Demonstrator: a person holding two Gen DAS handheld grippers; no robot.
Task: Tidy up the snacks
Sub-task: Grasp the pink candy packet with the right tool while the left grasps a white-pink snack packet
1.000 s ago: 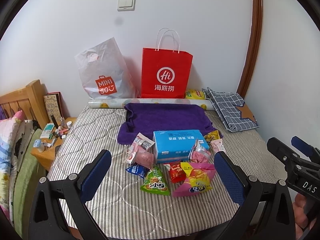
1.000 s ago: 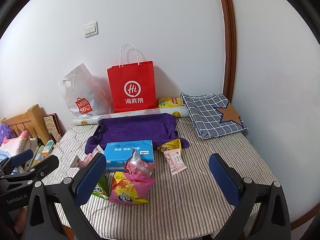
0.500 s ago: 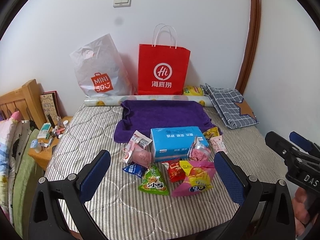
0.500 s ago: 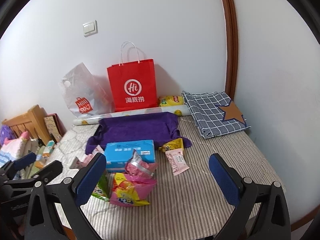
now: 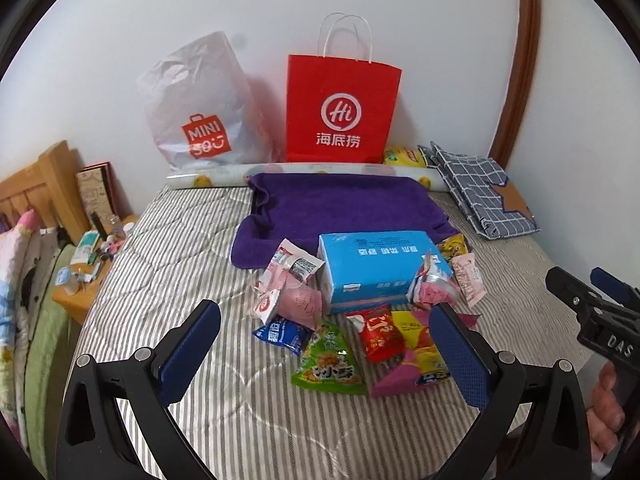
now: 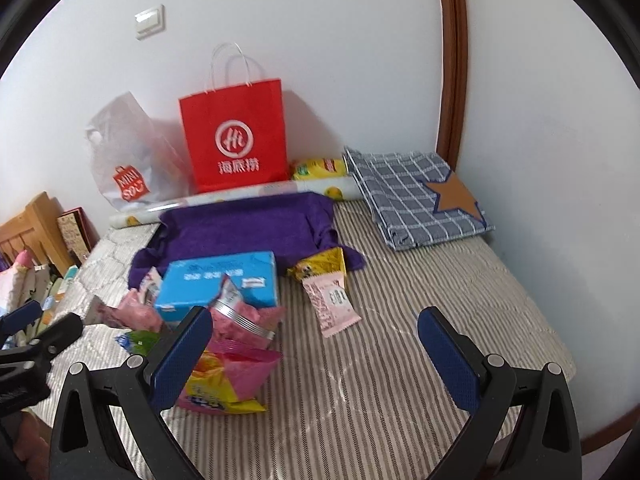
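Hovering above the near edge of the striped mattress [image 5: 168, 264], the left gripper [image 5: 326, 354] had its jaws spread wide and held nothing. The right gripper [image 6: 316, 354] was level beside it, likewise wide apart and empty, a hand [image 5: 606, 408] visible on its grip. The snacks [image 5: 360, 332] lay heaped mid-mattress against a blue box [image 5: 380, 268], well short of both sets of fingers. A purple towel [image 5: 344, 208] lay behind the box. A red paper bag [image 5: 340, 110] stood upright against the wall.

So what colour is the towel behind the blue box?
Purple towel, clearest in the left wrist view.
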